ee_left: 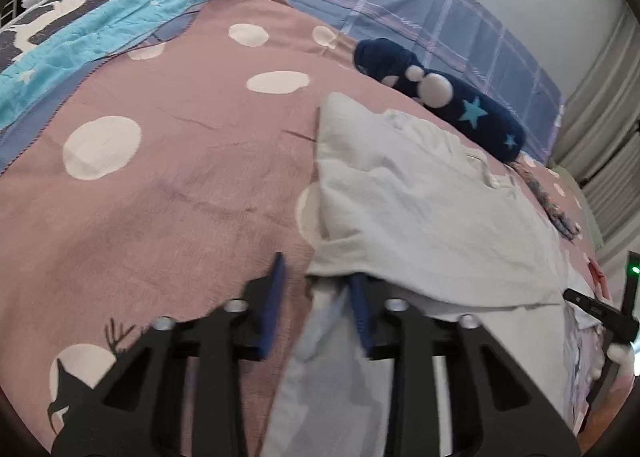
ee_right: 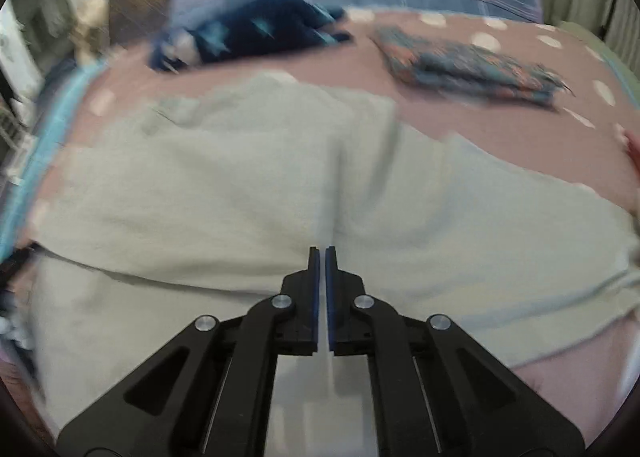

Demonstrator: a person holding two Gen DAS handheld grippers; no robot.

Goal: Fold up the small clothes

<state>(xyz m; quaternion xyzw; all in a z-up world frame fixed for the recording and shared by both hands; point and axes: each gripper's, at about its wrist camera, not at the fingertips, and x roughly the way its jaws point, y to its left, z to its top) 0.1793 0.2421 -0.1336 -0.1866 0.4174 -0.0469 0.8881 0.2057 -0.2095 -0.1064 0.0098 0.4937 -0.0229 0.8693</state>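
Looking along the left gripper (ee_left: pixel 316 297), its blue pads stand apart at the near left edge of the pale garment (ee_left: pixel 420 209); one pad sits tucked under the folded flap, the other over the pink dotted blanket (ee_left: pixel 160 185). The garment lies on the blanket, its upper layer already doubled toward the near side. Beyond it rest a navy star-print piece (ee_left: pixel 460 105) and a patterned folded cloth (ee_left: pixel 556 201).

Through the right wrist view, which is blurred by motion, the right gripper (ee_right: pixel 322 253) has its fingers drawn nearly together with only a thin slit between them; whether any fabric is pinched there I cannot tell. It points at the middle crease of the pale garment (ee_right: pixel 240 185), with the patterned cloth (ee_right: pixel 472 65) well beyond.

To fold cleanly, I judge both grippers should take matching edges, lift together, and lay the layer flat so the hems align without bunching.
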